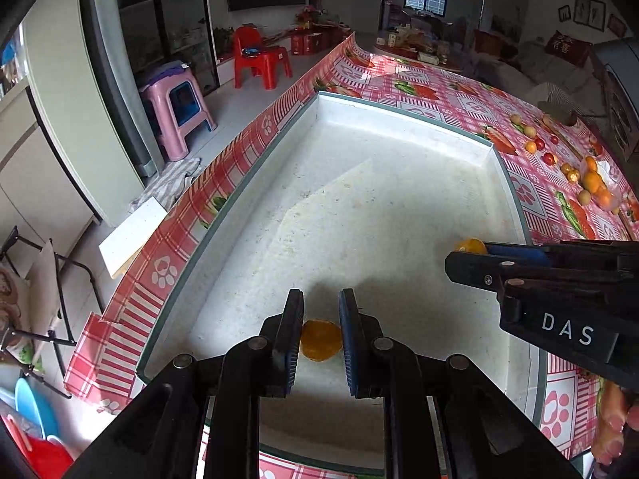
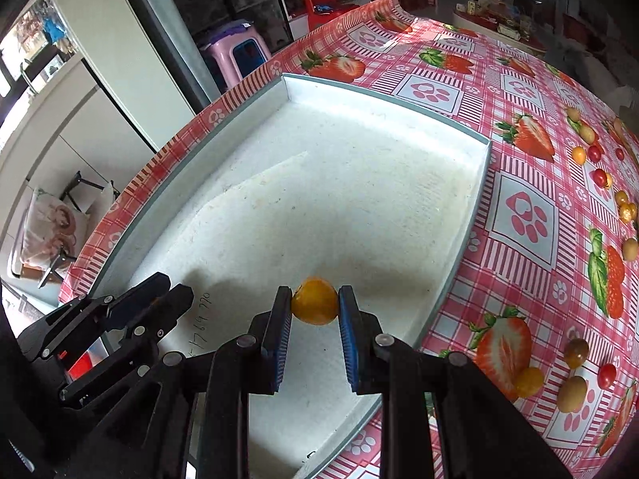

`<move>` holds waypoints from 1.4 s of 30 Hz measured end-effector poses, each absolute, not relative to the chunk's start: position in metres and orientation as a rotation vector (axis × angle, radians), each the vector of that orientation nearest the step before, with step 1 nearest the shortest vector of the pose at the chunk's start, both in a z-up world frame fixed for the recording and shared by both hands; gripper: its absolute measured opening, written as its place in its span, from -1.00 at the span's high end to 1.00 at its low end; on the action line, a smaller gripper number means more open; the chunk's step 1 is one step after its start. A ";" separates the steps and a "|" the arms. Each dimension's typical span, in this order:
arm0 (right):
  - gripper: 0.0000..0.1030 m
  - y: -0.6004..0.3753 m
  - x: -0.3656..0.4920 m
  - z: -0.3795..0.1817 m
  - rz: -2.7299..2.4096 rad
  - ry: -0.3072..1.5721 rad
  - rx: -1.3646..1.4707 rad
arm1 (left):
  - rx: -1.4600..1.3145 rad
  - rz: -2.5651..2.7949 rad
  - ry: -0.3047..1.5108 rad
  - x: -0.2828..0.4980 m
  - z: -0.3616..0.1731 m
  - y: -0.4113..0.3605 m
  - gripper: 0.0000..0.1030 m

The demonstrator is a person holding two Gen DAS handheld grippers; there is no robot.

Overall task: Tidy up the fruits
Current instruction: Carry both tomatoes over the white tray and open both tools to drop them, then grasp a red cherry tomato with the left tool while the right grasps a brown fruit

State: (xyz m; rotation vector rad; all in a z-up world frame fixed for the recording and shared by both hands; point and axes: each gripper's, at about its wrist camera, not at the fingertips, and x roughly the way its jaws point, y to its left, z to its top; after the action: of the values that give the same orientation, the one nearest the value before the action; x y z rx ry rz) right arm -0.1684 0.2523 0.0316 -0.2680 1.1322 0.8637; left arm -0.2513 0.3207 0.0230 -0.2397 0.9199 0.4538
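Observation:
A wide white tray (image 1: 399, 107) (image 2: 383, 99) with a grey-green rim lies on the strawberry-print tablecloth. My left gripper (image 1: 321, 293) hangs low over the tray's near end, shut on a small orange fruit (image 1: 320, 339) that fills the gap between its blue pads. My right gripper (image 2: 315, 289) is shut on a second small orange fruit (image 2: 314, 301) above the tray floor. In the left wrist view the right gripper (image 1: 453, 261) reaches in from the right, its fruit (image 1: 471, 245) peeking past the tips. In the right wrist view the left gripper (image 2: 177, 287) sits at lower left.
Several loose small fruits, orange, red and tan, lie scattered on the tablecloth (image 2: 531, 92) right of the tray (image 2: 591, 151) (image 1: 535, 145). A clear bag of oranges (image 1: 597, 187) sits beyond them. The table edge drops off left of the tray toward a pink stool (image 1: 175, 115).

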 end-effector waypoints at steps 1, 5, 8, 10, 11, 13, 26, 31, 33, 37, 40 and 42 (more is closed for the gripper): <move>0.49 0.255 -0.168 0.028 0.861 1.142 -0.276 | -0.232 0.452 0.928 -0.250 0.021 0.320 0.62; 0.41 0.258 -0.165 0.021 0.854 1.165 -0.280 | -0.206 0.452 0.944 -0.249 0.018 0.318 0.39; -0.14 0.254 -0.160 0.026 0.864 1.173 -0.240 | -0.190 0.484 0.909 -0.254 0.022 0.318 -0.56; -0.33 0.247 -0.156 0.037 0.863 1.145 -0.197 | -0.185 0.484 0.895 -0.257 0.026 0.317 -0.56; -0.37 0.242 -0.155 0.043 0.862 1.125 -0.182 | -0.195 0.476 0.904 -0.256 0.027 0.317 -0.56; -0.41 0.228 -0.154 0.056 0.855 1.095 -0.155 | -0.209 0.458 0.902 -0.257 0.031 0.315 -0.56; -0.45 0.061 -0.169 0.072 0.609 0.994 -0.036 | -0.108 0.236 0.840 -0.254 0.064 0.217 -0.56; -0.45 0.002 -0.195 0.054 0.502 0.995 -0.034 | -0.071 0.143 0.847 -0.252 0.062 0.174 -0.56; -0.45 -0.011 -0.206 0.046 0.481 1.002 -0.045 | -0.048 0.114 0.859 -0.250 0.058 0.158 -0.56; -0.45 -0.025 -0.226 0.033 0.473 1.001 -0.063 | -0.005 0.074 0.891 -0.250 0.045 0.132 -0.56; -0.45 -0.027 -0.233 0.026 0.474 1.001 -0.069 | 0.015 0.059 0.897 -0.249 0.037 0.123 -0.56; -0.45 -0.028 -0.233 0.022 0.475 1.006 -0.060 | 0.028 0.059 0.906 -0.246 0.031 0.120 -0.56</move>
State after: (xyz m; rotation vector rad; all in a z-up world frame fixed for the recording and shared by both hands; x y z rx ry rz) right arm -0.2332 -0.0283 0.0218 -0.0605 1.0059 0.4746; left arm -0.2461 0.1201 0.0315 0.0284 0.9062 0.0587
